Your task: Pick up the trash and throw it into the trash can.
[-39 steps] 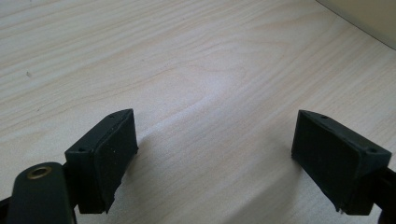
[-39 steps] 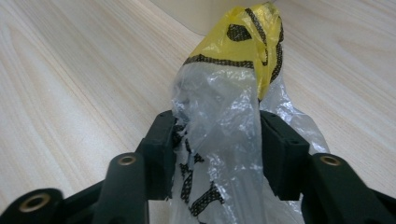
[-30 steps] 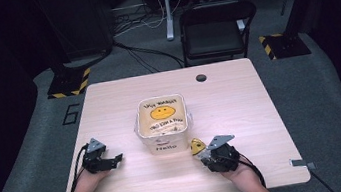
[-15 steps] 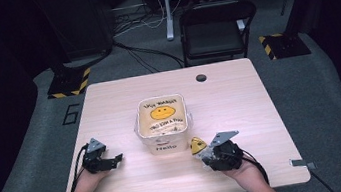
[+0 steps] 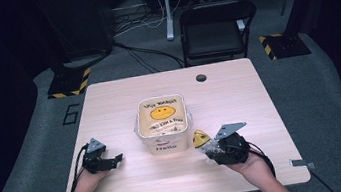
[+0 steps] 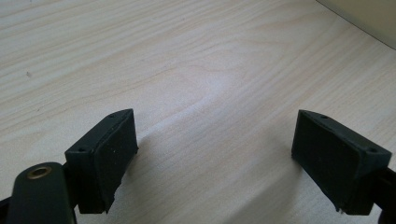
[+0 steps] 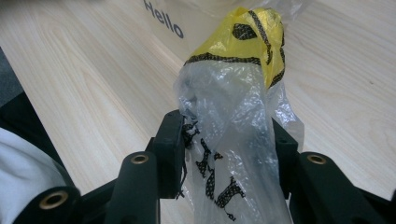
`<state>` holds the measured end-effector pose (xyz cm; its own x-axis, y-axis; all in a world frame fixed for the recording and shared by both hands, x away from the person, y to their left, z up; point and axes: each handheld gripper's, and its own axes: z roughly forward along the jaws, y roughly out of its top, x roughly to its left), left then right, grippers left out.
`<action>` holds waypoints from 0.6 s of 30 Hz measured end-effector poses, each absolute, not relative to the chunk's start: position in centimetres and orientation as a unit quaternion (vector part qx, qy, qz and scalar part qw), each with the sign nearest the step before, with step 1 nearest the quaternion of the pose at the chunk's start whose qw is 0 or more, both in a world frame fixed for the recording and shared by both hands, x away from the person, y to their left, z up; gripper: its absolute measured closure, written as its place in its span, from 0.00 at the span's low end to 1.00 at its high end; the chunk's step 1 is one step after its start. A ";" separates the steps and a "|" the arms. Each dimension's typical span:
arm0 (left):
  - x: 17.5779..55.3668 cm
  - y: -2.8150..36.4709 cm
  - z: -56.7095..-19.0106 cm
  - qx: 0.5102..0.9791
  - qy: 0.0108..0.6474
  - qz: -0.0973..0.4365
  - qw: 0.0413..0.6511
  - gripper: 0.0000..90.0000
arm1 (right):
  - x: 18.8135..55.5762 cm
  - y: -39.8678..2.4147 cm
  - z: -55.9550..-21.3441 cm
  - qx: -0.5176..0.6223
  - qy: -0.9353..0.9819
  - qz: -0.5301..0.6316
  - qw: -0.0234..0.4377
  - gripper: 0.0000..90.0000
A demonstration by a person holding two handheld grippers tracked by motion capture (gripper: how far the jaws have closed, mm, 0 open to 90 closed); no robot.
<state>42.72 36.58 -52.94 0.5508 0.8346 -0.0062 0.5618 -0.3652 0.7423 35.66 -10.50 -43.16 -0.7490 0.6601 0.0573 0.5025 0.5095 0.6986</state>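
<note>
One tub (image 5: 163, 124) mid-table (image 5: 239, 96), white, "Hello" on the near wall, lined with clear plastic printed with a yellow smiley; contents otherwise not discernible. One bag (image 7: 233, 116), crumpled clear plastic with yellow and black print, clamped between the jaws of the right gripper (image 5: 211, 148), just right of the tub's near corner, yellow tip up. Right hand (image 5: 248, 163) at the near edge, gripper aimed toward the tub. Left gripper (image 6: 224, 154) low over bare wood left of the tub, jaws spread wide, nothing between. Two grippers, two forearms. One dark disc (image 5: 201, 77) near the far edge.
</note>
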 end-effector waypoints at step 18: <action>42.7 36.6 -52.9 0.805 0.434 0.190 0.357 0.16 | 36.5 -10.7 -39.1 0.325 0.865 0.367 0.105 0.64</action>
<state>42.71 36.61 -52.92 0.5522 0.8337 -0.0044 0.5627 -0.3688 0.7398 36.53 -10.66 -39.06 -0.7664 0.6398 0.0562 0.4849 0.5191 0.7039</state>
